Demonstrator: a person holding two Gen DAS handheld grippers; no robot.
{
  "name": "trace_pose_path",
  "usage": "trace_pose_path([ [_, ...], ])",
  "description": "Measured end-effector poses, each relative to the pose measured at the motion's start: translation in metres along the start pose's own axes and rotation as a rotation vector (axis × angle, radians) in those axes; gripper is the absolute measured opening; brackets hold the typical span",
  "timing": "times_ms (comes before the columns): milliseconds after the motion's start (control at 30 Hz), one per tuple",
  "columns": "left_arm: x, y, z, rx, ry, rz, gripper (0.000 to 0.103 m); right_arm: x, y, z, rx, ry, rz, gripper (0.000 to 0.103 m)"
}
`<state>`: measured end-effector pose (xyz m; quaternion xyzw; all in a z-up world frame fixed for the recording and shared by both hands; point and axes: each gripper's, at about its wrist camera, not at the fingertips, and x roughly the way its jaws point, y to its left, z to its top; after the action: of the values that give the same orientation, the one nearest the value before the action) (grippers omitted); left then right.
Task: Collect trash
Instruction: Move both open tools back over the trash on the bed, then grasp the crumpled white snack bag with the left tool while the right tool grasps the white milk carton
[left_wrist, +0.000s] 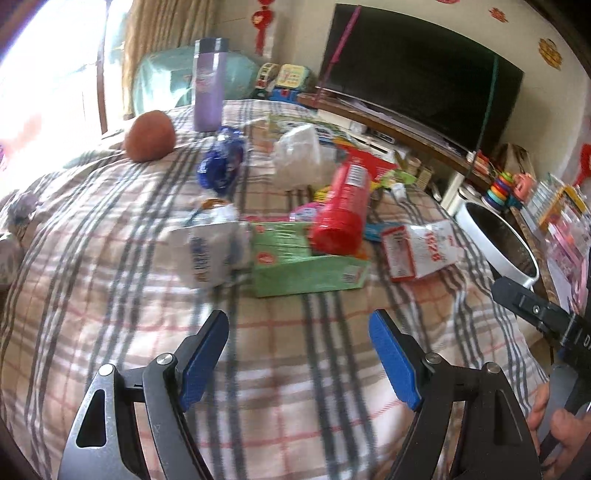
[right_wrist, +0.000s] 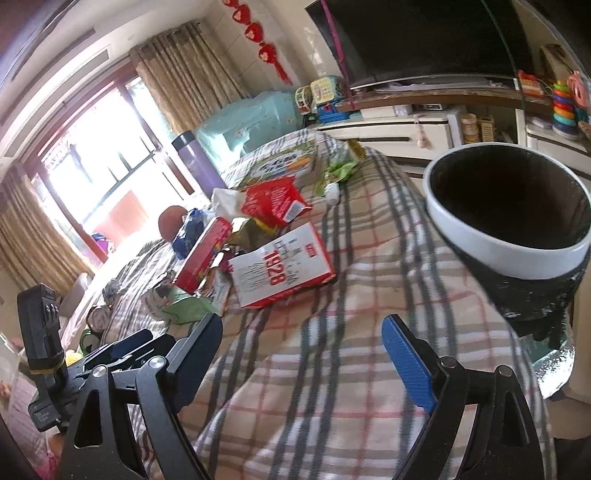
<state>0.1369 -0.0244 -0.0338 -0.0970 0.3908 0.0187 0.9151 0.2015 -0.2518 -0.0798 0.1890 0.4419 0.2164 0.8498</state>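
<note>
Trash lies in a pile on a plaid-covered table (left_wrist: 110, 295): a green carton (left_wrist: 306, 266), a red tube (left_wrist: 343, 206), a white "1928" packet (left_wrist: 421, 251), a white wrapper (left_wrist: 210, 251), a blue wrapper (left_wrist: 221, 162) and a clear bag (left_wrist: 299, 151). The white bin (left_wrist: 517, 266) with a dark inside stands at the table's right edge. My left gripper (left_wrist: 299, 325) is open and empty, short of the green carton. My right gripper (right_wrist: 303, 328) is open and empty, near the "1928" packet (right_wrist: 280, 266), with the bin (right_wrist: 517, 254) to its right.
A purple flask (left_wrist: 208, 85) and a brown round fruit (left_wrist: 149, 136) stand at the table's far left. A TV (left_wrist: 424, 74) on a shelf with toys lies beyond. The table (right_wrist: 369, 369) also shows in the right wrist view, as does the left gripper's body (right_wrist: 122, 350).
</note>
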Motion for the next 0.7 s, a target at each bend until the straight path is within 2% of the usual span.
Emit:
trace_pose_path([
  [433,0.005,0.049,0.020,-0.081,0.001,0.046,0.078,0.024,0.036,-0.003,-0.085,0.046,0.046,0.090],
  [700,0.020,0.060,0.035,-0.090,0.009,0.034,0.080,0.039,0.032,0.006,-0.096,0.057,0.004,0.090],
])
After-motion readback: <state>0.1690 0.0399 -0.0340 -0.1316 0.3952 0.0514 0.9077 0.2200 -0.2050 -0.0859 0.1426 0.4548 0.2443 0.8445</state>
